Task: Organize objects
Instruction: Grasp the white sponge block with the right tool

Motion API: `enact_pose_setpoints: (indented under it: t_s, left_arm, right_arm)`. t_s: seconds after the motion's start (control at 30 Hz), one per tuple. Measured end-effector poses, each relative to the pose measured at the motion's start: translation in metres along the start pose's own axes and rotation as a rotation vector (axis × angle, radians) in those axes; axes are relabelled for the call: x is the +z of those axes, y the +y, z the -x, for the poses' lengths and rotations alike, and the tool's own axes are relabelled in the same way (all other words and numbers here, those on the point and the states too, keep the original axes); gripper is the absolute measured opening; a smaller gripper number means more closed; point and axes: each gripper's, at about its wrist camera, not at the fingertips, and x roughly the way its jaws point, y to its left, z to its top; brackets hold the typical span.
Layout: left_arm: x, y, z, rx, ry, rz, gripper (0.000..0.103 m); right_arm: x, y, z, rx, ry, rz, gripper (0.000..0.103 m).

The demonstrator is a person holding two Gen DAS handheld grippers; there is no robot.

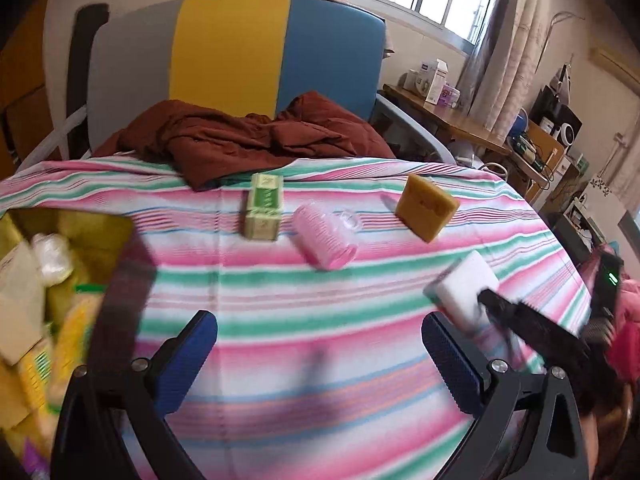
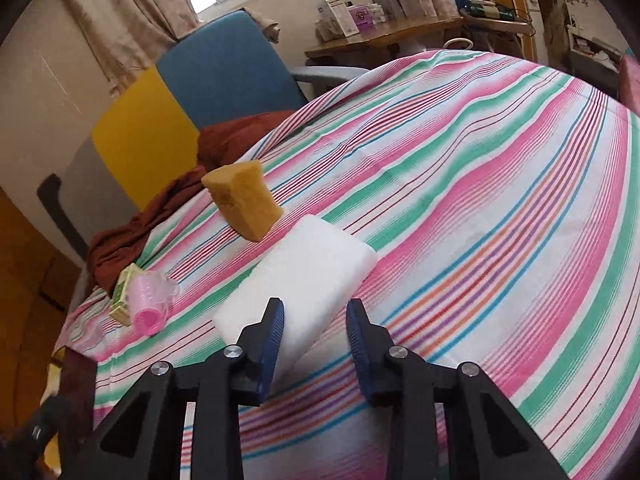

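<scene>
On the striped bedsheet (image 1: 280,312) lie a green carton (image 1: 264,208), a pink plastic cylinder (image 1: 324,240), a tan sponge (image 1: 426,206) and a white foam block (image 1: 464,284). My left gripper (image 1: 320,320) hovers open over bare sheet, nothing between its blue pads. In the right wrist view my right gripper (image 2: 316,312) is shut on the near end of the white foam block (image 2: 312,272), a pad on each side. The tan sponge (image 2: 244,196) stands just beyond it. Farther left are the pink cylinder (image 2: 150,296) and the green carton (image 2: 124,292).
An open cardboard box (image 1: 100,232) with packets and bags inside sits at the sheet's left edge. A crumpled brown cloth (image 1: 240,136) lies at the far side, before a grey, yellow and blue chair back (image 1: 232,52). A cluttered wooden desk (image 1: 460,120) stands at the right.
</scene>
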Motion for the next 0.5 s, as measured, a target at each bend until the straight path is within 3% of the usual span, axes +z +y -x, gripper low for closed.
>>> enact_pose_setpoints:
  t_s: [0.13,0.27,0.33,0.4,0.5]
  left_arm:
    - [0.017,-0.015,-0.038,0.029,0.042,-0.008,0.103]
    - [0.039,-0.020,-0.080,0.095,0.111,0.046,0.103]
    - [0.049,-0.021,-0.101,0.107,0.176,0.082,0.103]
    - [0.053,-0.019,-0.111,0.122,0.189,0.130,0.103]
    - [0.057,-0.017,-0.123,0.150,0.191,0.128,0.103]
  right_arm:
    - [0.000,-0.001,0.000,0.067,0.020,-0.008,0.032]
    - [0.012,0.008,-0.003,0.028,0.037,-0.042,0.063]
    - [0.016,0.018,-0.010,0.001,0.054,-0.053,0.071]
    - [0.018,0.024,-0.015,-0.081,0.094,-0.031,0.074]
    - [0.021,0.028,-0.026,-0.117,0.097,-0.053,0.074]
